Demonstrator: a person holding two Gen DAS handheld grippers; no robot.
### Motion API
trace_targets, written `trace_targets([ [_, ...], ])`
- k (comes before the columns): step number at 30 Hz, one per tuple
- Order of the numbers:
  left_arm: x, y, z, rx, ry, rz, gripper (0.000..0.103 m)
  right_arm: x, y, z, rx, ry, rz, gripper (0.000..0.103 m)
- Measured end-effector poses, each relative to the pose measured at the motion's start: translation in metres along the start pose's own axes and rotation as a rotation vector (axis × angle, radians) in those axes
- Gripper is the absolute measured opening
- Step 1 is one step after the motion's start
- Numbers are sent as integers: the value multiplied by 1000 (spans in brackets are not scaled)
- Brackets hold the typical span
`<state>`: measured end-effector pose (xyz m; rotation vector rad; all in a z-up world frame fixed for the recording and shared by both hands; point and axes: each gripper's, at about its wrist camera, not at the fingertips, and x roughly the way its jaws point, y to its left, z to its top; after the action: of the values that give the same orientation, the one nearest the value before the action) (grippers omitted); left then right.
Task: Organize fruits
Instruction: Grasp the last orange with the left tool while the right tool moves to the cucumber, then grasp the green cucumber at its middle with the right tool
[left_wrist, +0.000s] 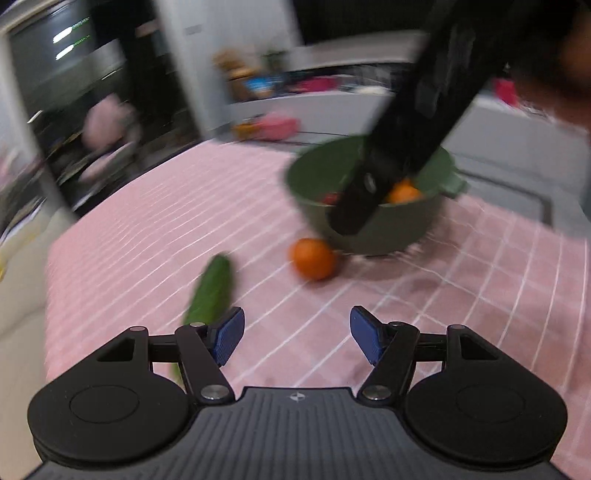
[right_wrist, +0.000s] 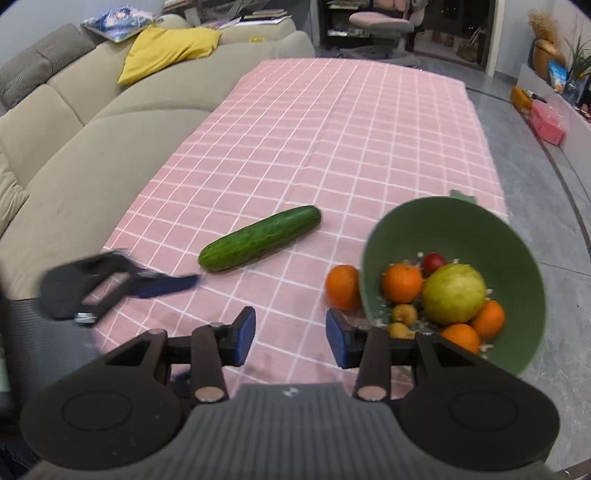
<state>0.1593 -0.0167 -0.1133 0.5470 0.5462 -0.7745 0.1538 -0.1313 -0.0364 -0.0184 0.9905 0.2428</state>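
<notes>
Both jaws spread wide, empty: left hand-held gripper (left_wrist: 296, 334) over the pink checked worktop (right_wrist: 332, 129), right hand-held gripper (right_wrist: 290, 338) by the green bowl (right_wrist: 461, 225). Bowl holds oranges, a yellow-green fruit (right_wrist: 453, 293). Loose orange (right_wrist: 341, 286) touches bowl's outside; cucumber (right_wrist: 260, 238) lies near.

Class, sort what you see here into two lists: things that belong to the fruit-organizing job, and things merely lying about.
Belongs to the job:
green bowl
loose orange
fruit in the bowl
cucumber

Just lying about:
yellow cushion
sofa
office chair
pink box
</notes>
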Motion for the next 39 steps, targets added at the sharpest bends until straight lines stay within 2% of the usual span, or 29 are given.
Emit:
trace_targets([
  [4,43,3,15,26,7,-95,77,-18,-18,-14,8,-5,9,40],
  [11,89,19,37,-9,45,-124,75,-34,-49,-28,55,-13,22,41],
  [12,91,20,39,-14,52,-137,74,-36,-53,-28,62,-17,24,41],
  [14,96,22,40,-21,85,-195,58,-37,-57,-28,68,-21,24,41],
  [17,99,22,38,-11,108,-186,53,-36,-61,-28,78,-25,18,41],
  [22,77,32,24,-114,150,-231,51,-30,-59,-25,84,-27,14,41],
  [27,17,29,-14,-126,240,-195,51,-12,-45,-20,108,-16,36,41],
  [29,-7,38,-31,-154,273,-175,51,1,-33,-15,118,-9,55,41],
  [32,-29,62,-49,-225,314,-77,51,24,-10,-7,130,-1,68,41],
  [34,-41,84,-60,-307,313,-4,51,41,5,0,159,2,69,42],
  [39,-54,128,-81,-437,333,123,51,87,43,23,261,23,22,45],
])
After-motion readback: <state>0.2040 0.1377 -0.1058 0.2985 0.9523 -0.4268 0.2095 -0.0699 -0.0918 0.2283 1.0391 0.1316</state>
